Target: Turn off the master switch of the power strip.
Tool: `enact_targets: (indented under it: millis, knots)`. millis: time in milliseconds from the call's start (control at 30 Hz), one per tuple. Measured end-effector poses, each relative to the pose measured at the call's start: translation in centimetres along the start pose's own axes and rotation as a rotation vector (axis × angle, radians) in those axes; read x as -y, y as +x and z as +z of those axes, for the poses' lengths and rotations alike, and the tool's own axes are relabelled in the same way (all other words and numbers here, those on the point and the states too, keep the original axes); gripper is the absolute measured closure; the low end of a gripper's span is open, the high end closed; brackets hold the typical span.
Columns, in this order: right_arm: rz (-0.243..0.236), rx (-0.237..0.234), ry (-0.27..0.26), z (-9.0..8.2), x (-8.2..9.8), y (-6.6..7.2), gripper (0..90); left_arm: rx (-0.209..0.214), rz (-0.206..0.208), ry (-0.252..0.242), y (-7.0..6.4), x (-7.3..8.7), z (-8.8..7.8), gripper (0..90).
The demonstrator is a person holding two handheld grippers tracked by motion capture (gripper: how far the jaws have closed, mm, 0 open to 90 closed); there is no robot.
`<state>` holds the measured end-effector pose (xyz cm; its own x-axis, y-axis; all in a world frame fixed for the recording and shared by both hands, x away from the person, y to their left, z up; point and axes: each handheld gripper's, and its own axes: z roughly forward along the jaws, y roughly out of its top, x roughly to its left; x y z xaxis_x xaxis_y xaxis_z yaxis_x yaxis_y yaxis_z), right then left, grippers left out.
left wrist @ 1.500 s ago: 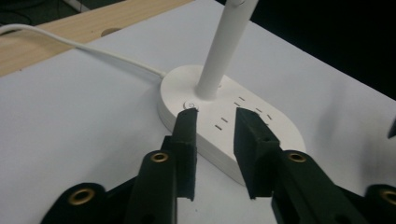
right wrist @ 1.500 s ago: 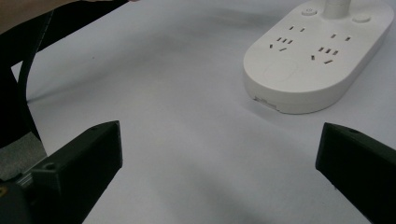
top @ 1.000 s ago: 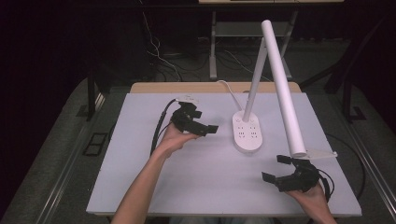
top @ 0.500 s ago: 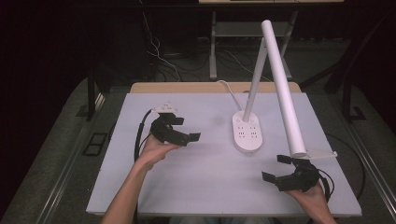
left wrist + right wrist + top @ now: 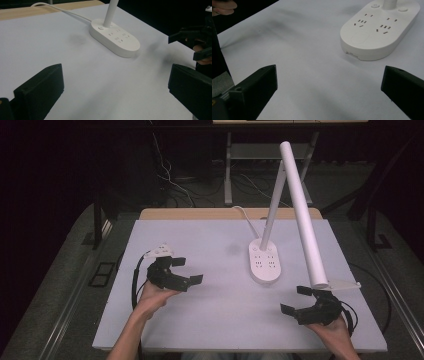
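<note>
A white desk lamp stands right of centre on the white tabletop [image 5: 200, 240]. Its oval base [image 5: 265, 262] carries several sockets, and its long tube head [image 5: 302, 215] slopes down toward the near right. My left gripper [image 5: 189, 270] hovers at the table's left, open and holding nothing, well left of the base. My right gripper [image 5: 294, 300] sits near the front right edge under the tube's end, open with nothing between its jaws. In the left gripper view the base [image 5: 115, 37] lies ahead past wide-spread jaws. The right gripper view has the base [image 5: 379, 32] ahead on the right.
The lamp's white cord [image 5: 245, 215] runs off the table's far edge. A black cable [image 5: 136, 280] loops beside my left hand. Dark floor, cables and table legs [image 5: 227, 175] lie beyond the far edge. The other gripper [image 5: 197, 42] appears at the right of the left gripper view.
My left gripper has drawn away from the lamp base, moving left and toward the near side. The right gripper and the lamp have stayed put.
</note>
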<state>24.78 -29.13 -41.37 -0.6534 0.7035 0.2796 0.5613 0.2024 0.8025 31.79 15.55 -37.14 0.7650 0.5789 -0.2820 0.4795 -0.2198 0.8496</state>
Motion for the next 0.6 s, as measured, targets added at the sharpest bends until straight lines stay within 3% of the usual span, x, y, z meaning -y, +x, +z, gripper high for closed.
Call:
enact_targets:
  millis: [267, 600]
  knots:
    - [-0.006, -0.001, 0.004, 0.1, 0.1, 0.1, 0.0, -0.009, -0.018, -0.033, -0.4, 2.1, -1.3, 0.0]
    - [-0.003, -0.002, 0.003, 0.1, 0.1, 0.2, 0.0, -0.039, -0.044, -0.034, -0.9, 5.5, -2.3, 0.0]
